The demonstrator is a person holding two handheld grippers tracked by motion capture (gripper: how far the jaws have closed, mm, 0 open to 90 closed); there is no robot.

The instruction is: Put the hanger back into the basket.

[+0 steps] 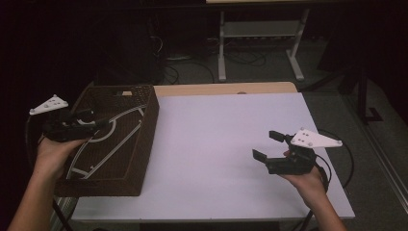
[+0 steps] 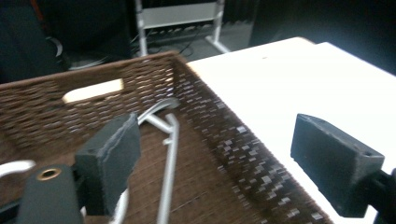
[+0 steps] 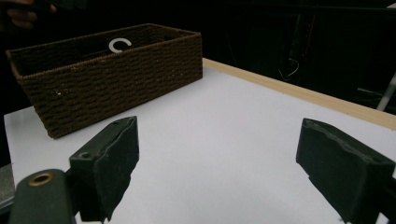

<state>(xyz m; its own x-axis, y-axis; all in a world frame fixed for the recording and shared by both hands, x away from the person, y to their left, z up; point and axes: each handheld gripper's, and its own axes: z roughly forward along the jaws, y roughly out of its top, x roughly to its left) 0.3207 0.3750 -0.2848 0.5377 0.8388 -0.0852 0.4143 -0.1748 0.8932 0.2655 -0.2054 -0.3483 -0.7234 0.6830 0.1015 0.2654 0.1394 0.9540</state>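
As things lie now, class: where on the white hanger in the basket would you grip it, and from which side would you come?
Grip the straight bar of the white hanger, coming from above through the open top of the basket. The hanger lies inside, propped against the basket's walls, which block any sideways approach. The bar looks thin, so open jaws should close across it easily; the left gripper is nearest, probably the handier one.
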